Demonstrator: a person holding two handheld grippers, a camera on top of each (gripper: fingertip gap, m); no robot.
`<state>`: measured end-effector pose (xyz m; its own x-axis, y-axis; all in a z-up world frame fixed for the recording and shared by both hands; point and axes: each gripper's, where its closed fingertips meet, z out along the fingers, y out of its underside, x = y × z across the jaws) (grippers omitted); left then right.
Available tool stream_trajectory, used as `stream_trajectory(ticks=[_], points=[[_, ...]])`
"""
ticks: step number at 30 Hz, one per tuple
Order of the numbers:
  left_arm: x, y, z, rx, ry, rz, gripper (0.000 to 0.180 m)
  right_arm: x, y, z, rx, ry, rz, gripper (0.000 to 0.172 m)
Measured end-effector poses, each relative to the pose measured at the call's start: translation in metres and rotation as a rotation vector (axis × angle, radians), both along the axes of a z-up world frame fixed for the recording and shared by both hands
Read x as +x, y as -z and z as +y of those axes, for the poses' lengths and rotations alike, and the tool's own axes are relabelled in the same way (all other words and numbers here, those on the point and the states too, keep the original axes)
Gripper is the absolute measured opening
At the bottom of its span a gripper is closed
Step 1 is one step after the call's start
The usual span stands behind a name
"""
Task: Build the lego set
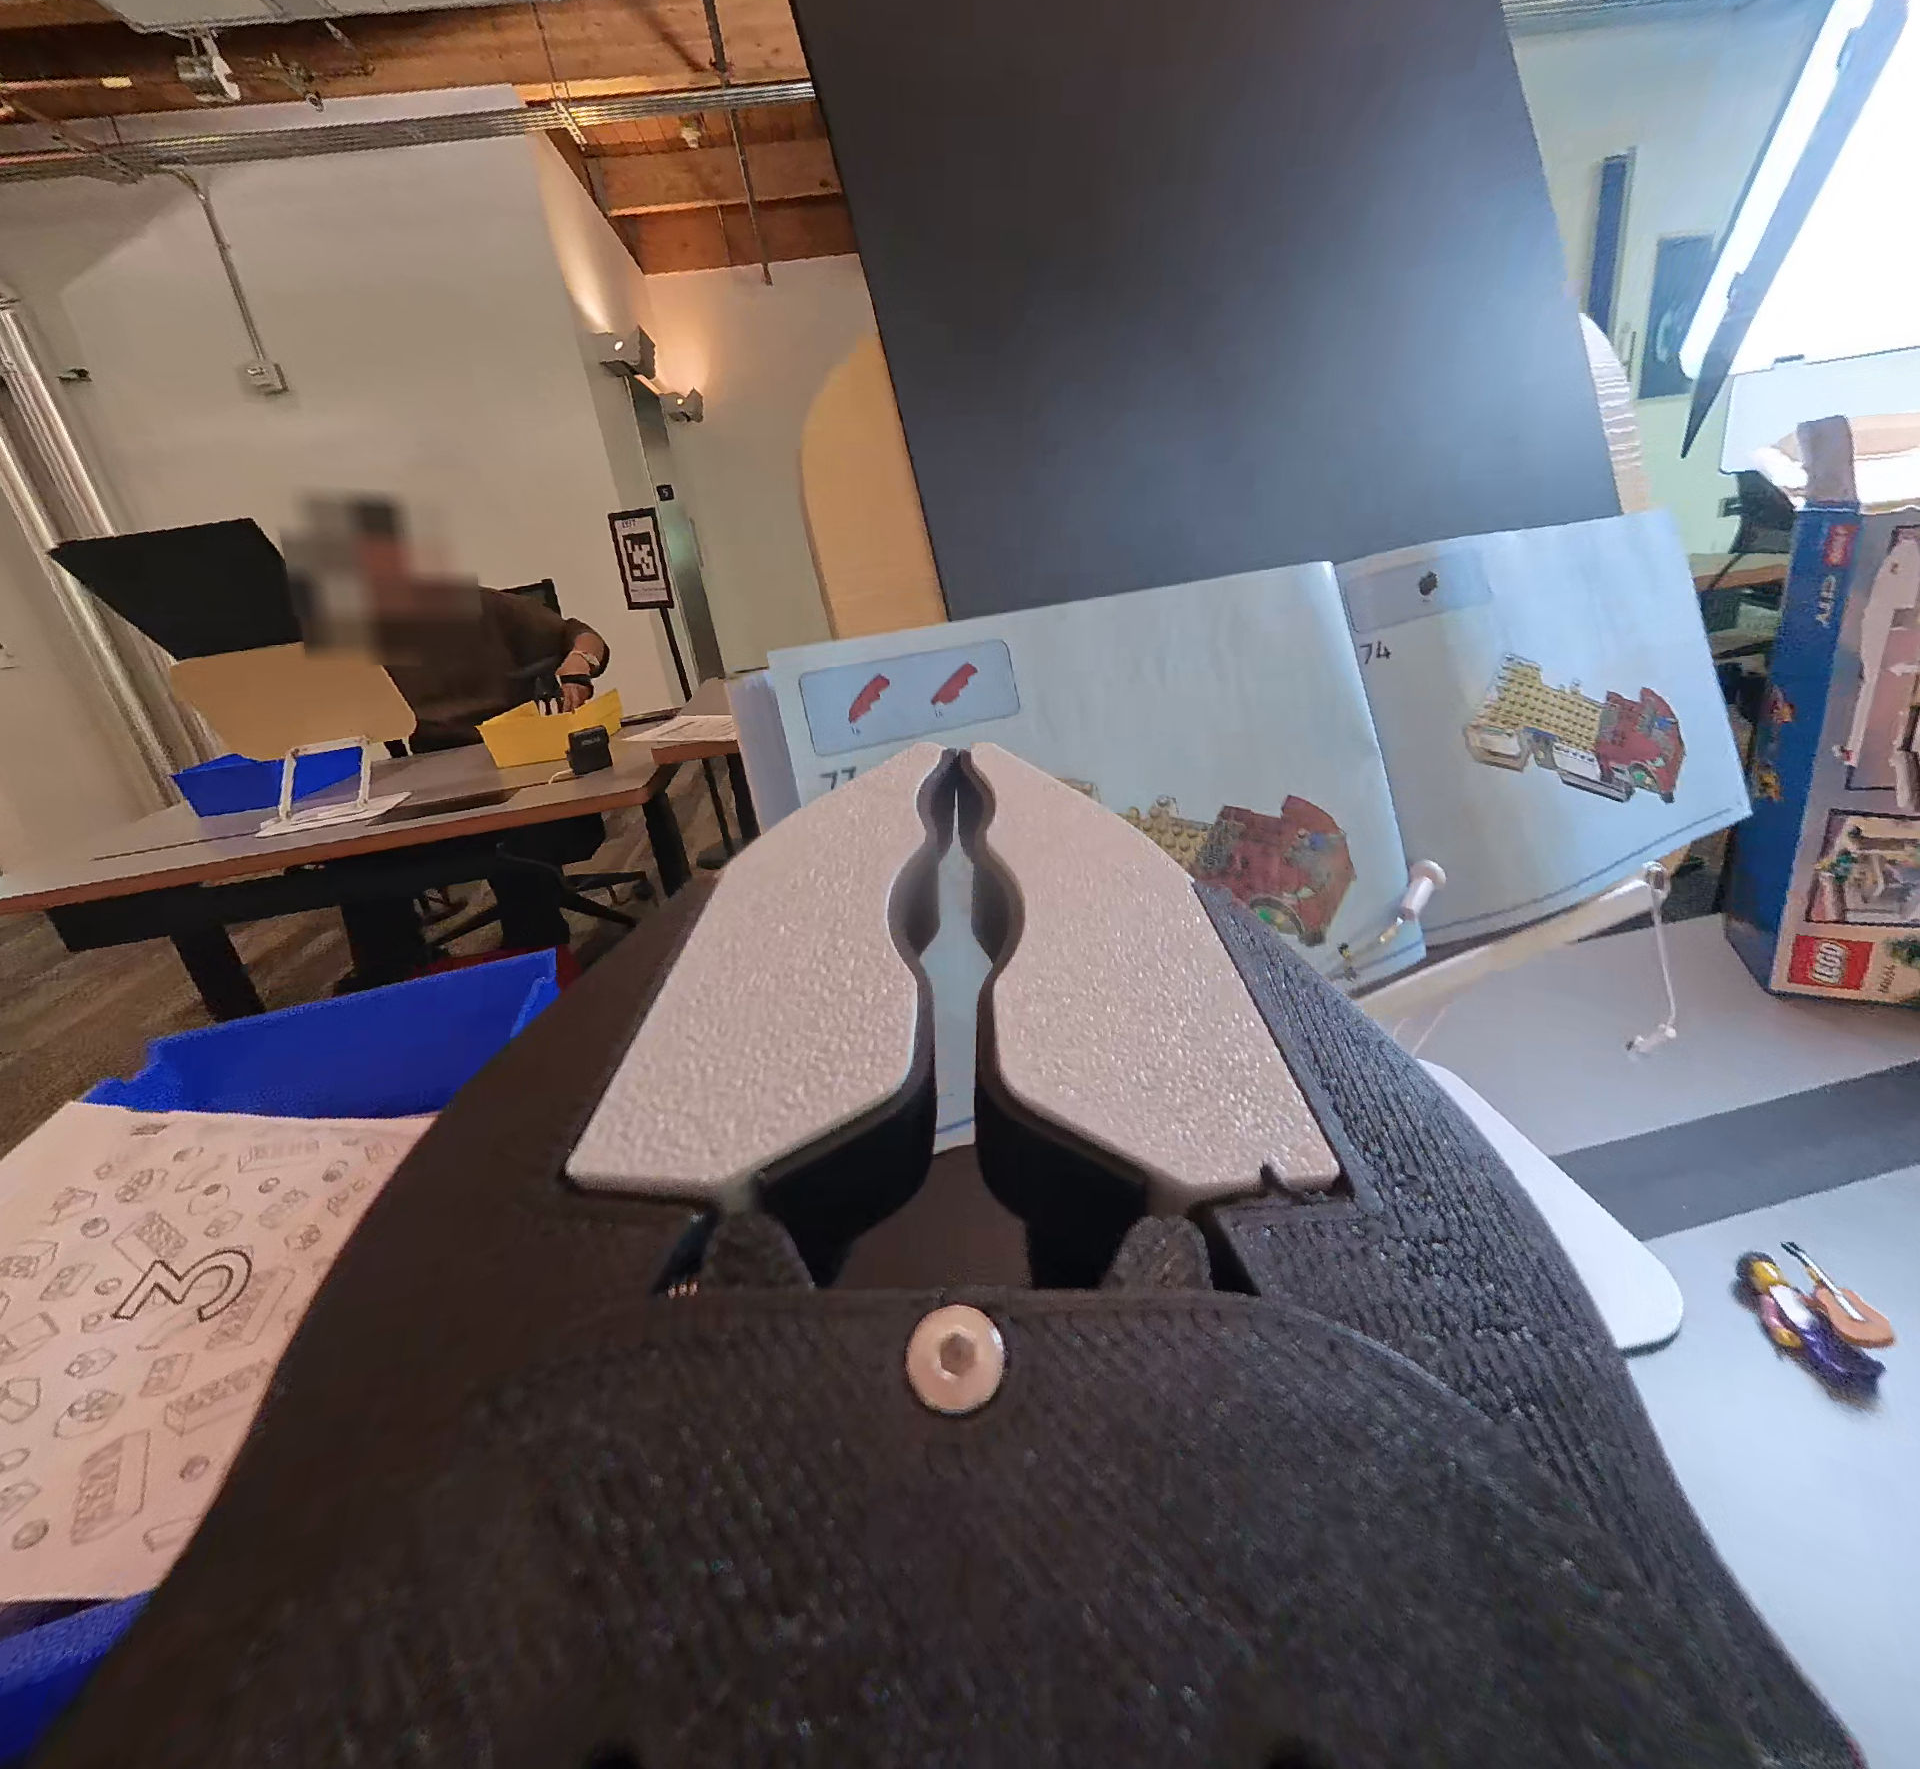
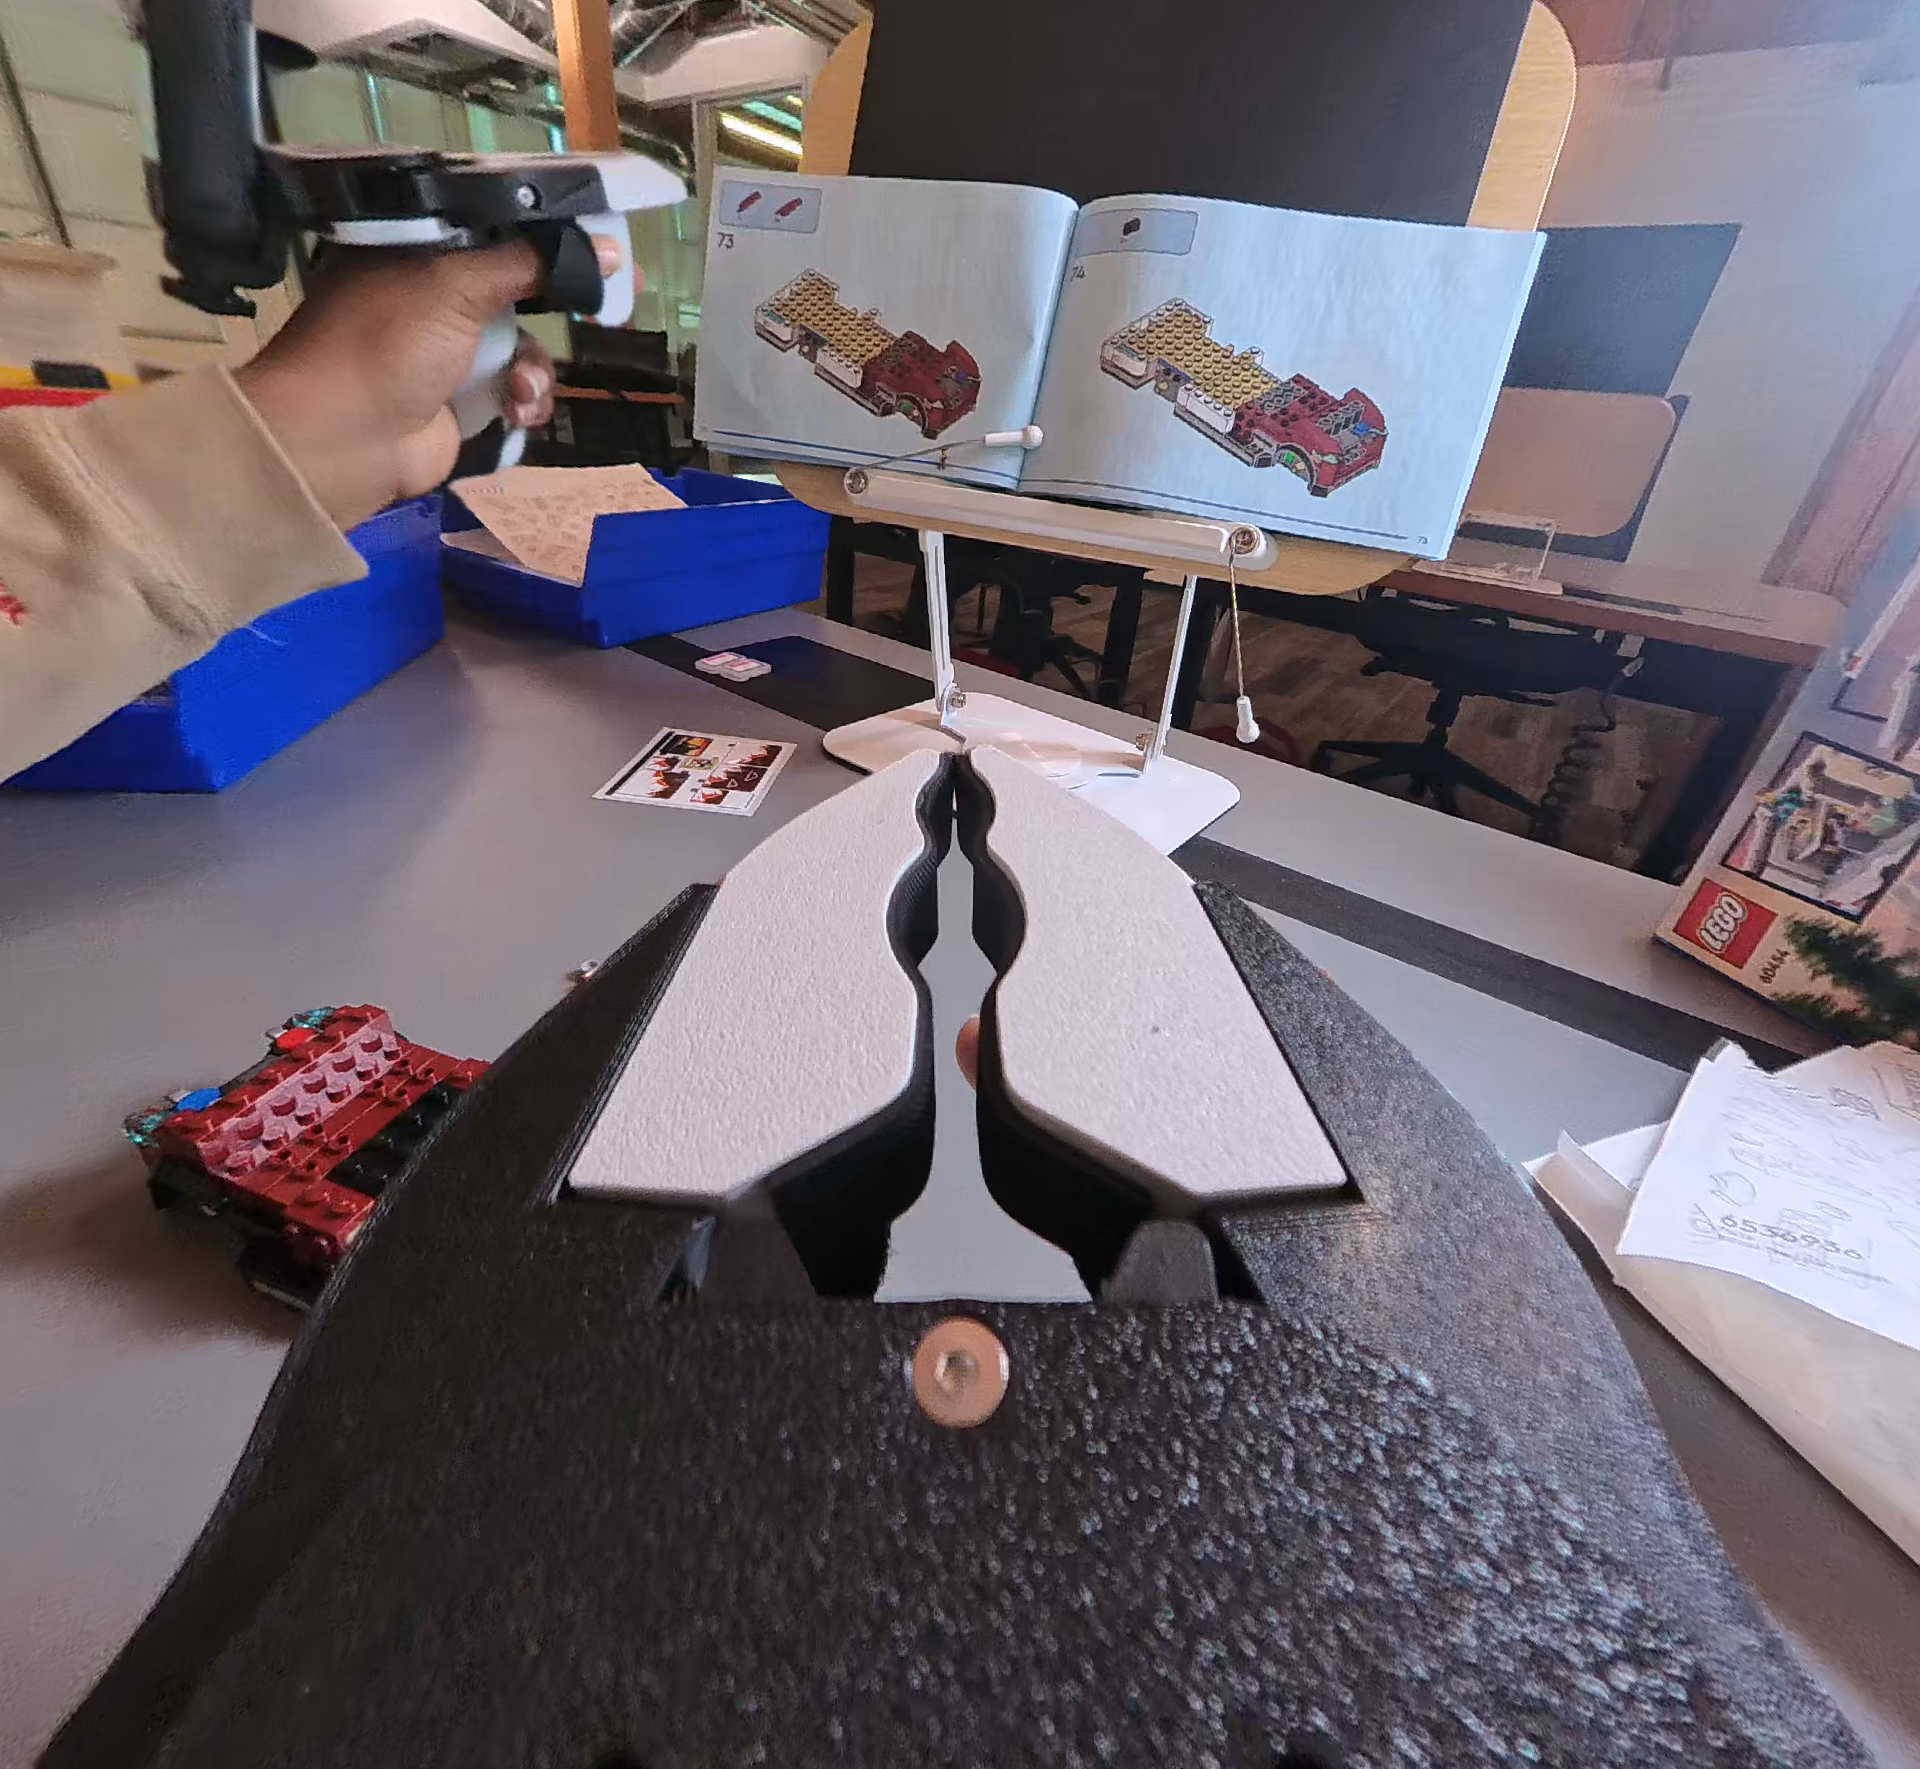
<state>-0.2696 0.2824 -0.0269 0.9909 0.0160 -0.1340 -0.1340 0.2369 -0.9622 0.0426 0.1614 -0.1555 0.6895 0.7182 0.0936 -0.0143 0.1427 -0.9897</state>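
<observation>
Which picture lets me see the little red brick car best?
The right wrist view. The red brick car sits in plain sight on the grey table, left of the right gripper. The left wrist view does not show it at all.

Grey bench (image 2: pixel 312 888) carries a white stand (image 2: pixel 1049 514) with an open instruction booklet (image 2: pixel 1112 348), black board (image 2: pixel 1195 15) upright behind it. Blue bins (image 2: pixel 644 566) at far left, one with a printed paper bag (image 2: pixel 561 504); sticker sheet (image 2: pixel 694 770) lies near the stand base. Partly built dark red brick model (image 2: pixel 301 1137) at near left, set box (image 2: pixel 1808 867) upright at right, loose papers (image 2: pixel 1787 1220) near right.
</observation>
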Motion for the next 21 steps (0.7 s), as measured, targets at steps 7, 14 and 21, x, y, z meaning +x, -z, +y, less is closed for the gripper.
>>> stream_trajectory(ticks=[7,14,21], points=[[-0.013,-0.005,0.026,-0.037,-0.05,0.021,0.0,0.002,0.003,0.004,-0.022,-0.004,0.005,0.001],[0.003,0.001,0.034,-0.049,-0.024,0.043,0.0,0.002,0.004,0.004,-0.034,-0.008,0.013,0.0],[0.014,0.005,0.033,-0.056,0.001,0.055,0.0,0.002,0.004,0.003,-0.026,-0.004,0.004,0.001]])
